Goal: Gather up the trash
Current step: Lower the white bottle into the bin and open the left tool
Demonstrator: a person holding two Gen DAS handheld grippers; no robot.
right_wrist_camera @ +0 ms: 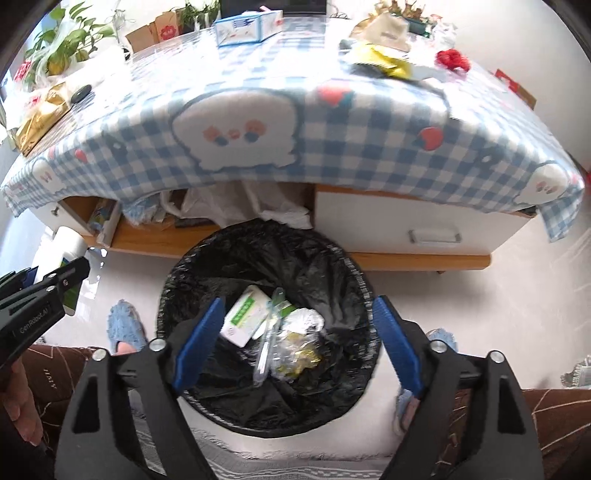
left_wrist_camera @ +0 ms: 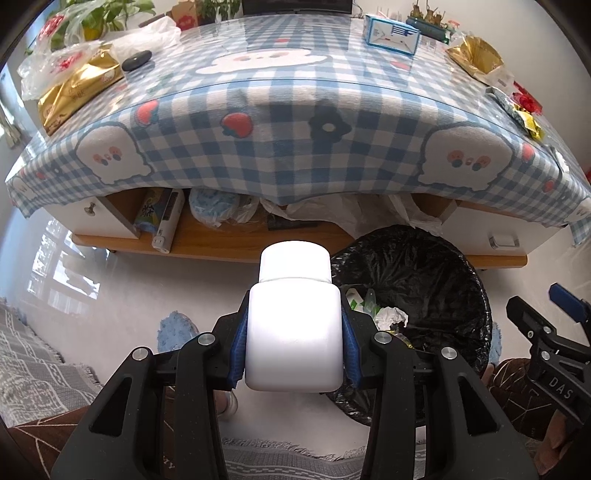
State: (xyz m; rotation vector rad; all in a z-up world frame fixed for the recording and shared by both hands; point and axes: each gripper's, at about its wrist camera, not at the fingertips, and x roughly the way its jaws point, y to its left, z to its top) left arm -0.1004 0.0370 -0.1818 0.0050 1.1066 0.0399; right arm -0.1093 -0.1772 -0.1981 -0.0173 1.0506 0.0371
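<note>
A white plastic bottle with a white cap sits upright between the blue pads of my left gripper, which is shut on it, above the floor to the left of the bin. In the right wrist view the same bottle shows at the left edge. My right gripper stands open over the black-lined trash bin, nothing between its fingers. Inside the bin lie a white and green box, a clear plastic piece, crumpled white paper and gold wrappers. The bin also appears right of the bottle.
A low table with a blue checked cloth stands behind the bin. On it lie a gold bag, a blue and white box, yellow wrappers and red scraps. Blue slippers and a person's patterned legs sit near the bin.
</note>
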